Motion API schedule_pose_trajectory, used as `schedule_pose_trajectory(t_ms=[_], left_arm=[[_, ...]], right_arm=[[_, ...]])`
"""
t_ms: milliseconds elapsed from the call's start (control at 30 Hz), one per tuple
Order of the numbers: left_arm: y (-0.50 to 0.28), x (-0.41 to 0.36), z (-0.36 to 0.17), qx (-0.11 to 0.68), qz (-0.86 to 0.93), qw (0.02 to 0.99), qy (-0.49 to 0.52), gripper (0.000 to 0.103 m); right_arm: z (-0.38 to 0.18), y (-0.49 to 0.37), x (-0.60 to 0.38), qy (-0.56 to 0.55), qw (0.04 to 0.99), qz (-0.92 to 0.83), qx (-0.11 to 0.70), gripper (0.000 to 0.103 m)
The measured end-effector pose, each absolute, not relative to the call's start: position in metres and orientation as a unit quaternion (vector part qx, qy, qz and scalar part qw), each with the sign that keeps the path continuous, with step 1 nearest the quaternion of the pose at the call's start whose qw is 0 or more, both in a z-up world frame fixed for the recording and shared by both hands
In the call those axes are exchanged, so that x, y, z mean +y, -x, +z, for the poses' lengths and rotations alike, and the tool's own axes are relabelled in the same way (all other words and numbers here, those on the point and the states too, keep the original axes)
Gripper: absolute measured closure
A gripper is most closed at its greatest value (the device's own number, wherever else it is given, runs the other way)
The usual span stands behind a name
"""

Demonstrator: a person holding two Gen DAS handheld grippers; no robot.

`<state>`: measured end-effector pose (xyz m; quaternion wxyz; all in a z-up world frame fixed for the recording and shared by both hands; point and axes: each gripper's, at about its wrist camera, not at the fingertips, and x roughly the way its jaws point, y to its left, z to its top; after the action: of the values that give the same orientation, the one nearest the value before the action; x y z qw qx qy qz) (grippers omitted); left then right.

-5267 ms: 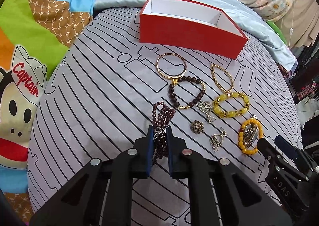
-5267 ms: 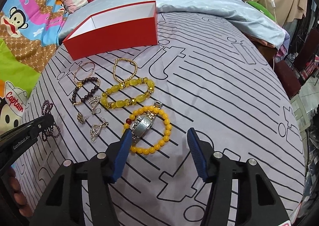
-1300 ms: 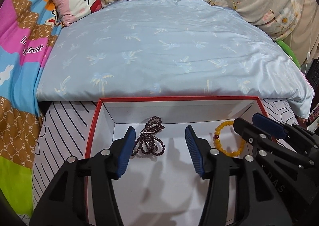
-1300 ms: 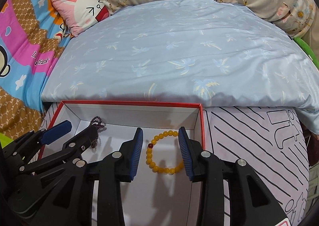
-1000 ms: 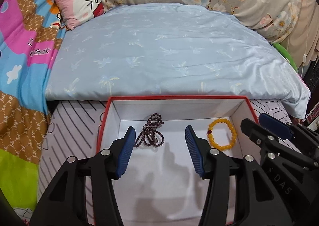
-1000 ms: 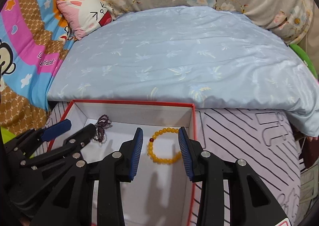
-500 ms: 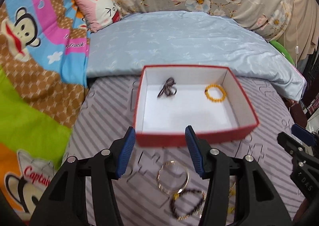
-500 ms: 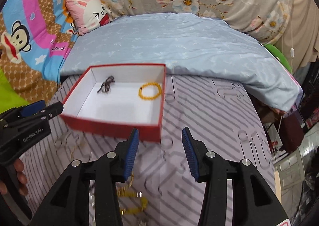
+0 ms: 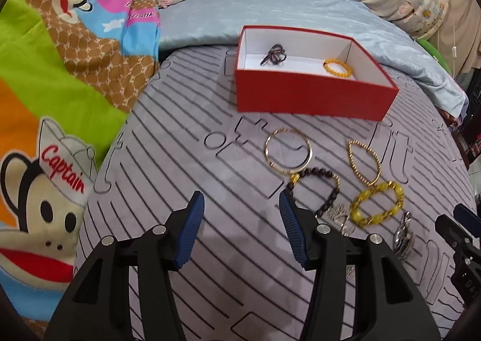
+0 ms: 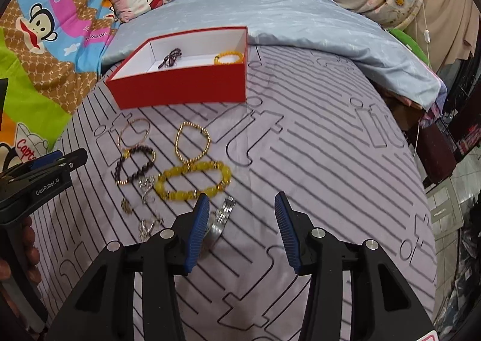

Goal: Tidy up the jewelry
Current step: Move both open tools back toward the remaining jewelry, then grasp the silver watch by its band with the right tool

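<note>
The jewelry still to be sorted lies loose on the striped bed cover [image 10: 315, 160], in front of the red box [image 10: 186, 88], which already holds a dark bead string [image 10: 170, 59] and an orange bead bracelet [image 10: 229, 57]. Nearest your right gripper [image 10: 242, 228] is the metal watch [image 10: 221, 217], just beside its left jaw; it looks the heaviest and most slippery piece, so pinch it across the band rather than the smooth face. The chunky yellow bracelet [image 10: 192, 180] and the dark bracelet [image 9: 315, 190] are probably strung on elastic: light and floppy, so they should droop once lifted, and you need only grip one run of beads. The thin gold bangle [image 9: 288, 152] looks stiff and likely to skid, so close on its rim squarely. The gold bead chain [image 10: 192, 141] and the small silver pieces [image 10: 147, 187] are fine and could snag on each other. Both pairs of jaws stand apart and empty, your left gripper [image 9: 240, 228] over bare cover beside the dark bracelet.
</note>
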<state>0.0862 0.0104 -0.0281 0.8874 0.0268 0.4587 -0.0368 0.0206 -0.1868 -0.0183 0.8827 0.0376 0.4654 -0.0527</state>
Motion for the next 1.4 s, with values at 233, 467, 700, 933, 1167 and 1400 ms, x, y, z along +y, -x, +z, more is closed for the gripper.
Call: schedule_pose_trajectory(t_ms=[233, 467, 700, 933, 1167, 1400], left_arm=[[-0.069, 0.008, -0.039, 0.466, -0.044, 0.883, -0.02, 0.053], [-0.063, 0.006, -0.046, 0.474, -0.045, 0.879, -0.019, 0.053], [-0.062, 0.004, -0.049, 0.478, -0.05, 0.877, -0.015, 0.053], [-0.064, 0.002, -0.054, 0.487, -0.059, 0.872, -0.008, 0.053], [-0.065, -0.001, -0.057, 0.491, -0.068, 0.869, -0.006, 0.053], [-0.066, -0.002, -0.063, 0.503, -0.073, 0.861, 0.004, 0.053]], right_arm=[[-0.036, -0.012, -0.176, -0.042, 0.878, -0.054, 0.474, 0.058], [-0.044, -0.012, -0.174, -0.061, 0.874, -0.046, 0.48, 0.058], [-0.052, -0.016, -0.179, -0.08, 0.869, -0.049, 0.486, 0.058], [-0.059, -0.021, -0.181, -0.102, 0.863, -0.038, 0.493, 0.063], [-0.061, -0.022, -0.18, -0.105, 0.861, -0.03, 0.497, 0.089], [-0.061, -0.019, -0.186, -0.115, 0.86, -0.027, 0.497, 0.093]])
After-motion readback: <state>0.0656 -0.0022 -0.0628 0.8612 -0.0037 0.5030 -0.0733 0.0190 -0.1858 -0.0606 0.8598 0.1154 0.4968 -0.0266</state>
